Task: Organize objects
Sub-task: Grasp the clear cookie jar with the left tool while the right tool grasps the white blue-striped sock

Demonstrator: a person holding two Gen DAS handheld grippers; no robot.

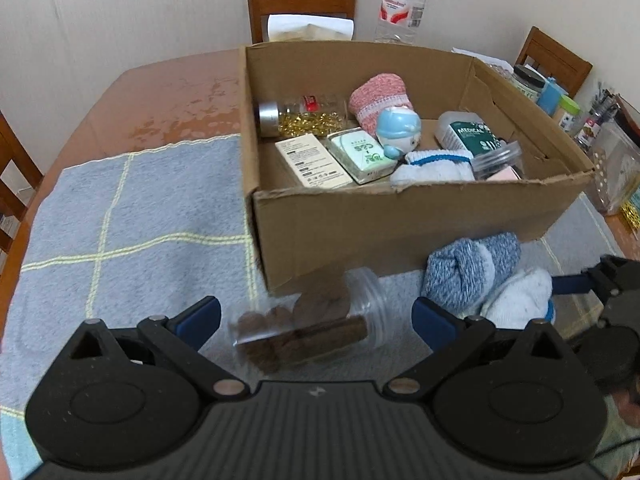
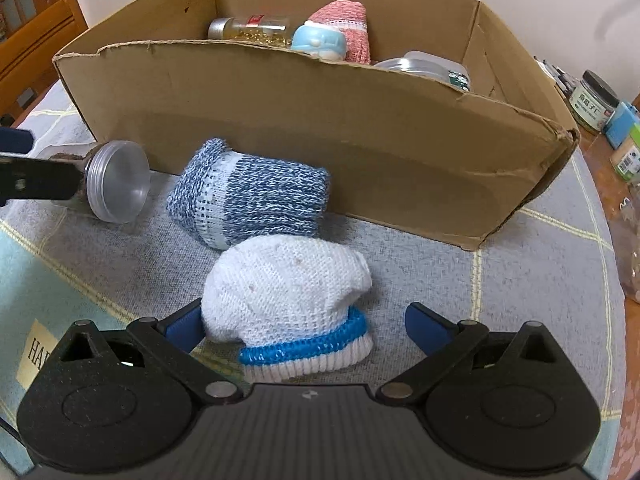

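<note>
Filling most of the upper right of the left wrist view, the cardboard box (image 1: pixel 400 216) sits on a blue-grey checked towel (image 1: pixel 132 216) spread over the tabletop (image 1: pixel 168 96), prob. to stop things sliding. Box already holds sorted bits: jar of gold pins (image 1: pixel 300 116), pink sock (image 1: pixel 380 98), a bottle marked "MEDICAL" (image 1: pixel 468 132), a green-white pack w/ lettering too small to read.

Still outside, just in front of the box wall: blue marl sock roll (image 2: pixel 252 200) touching the white sock roll w/ blue band (image 2: pixel 292 304), and a clear jar of brown stuff (image 1: pixel 308 328) lying on its side at lower centre of the left view.

Right tongs (image 2: pixel 304 326) are spread wide, white roll between the pads; left pad looks touching or nearly so, right pad apart, so no grip yet. Left tongs (image 1: pixel 316 316) likewise gape around the tipped jar, not pinching it.

Judging by this, both items are lined up for lifting into the box. Scrap of label at lower left of the right view reads "HA…" only.
</note>
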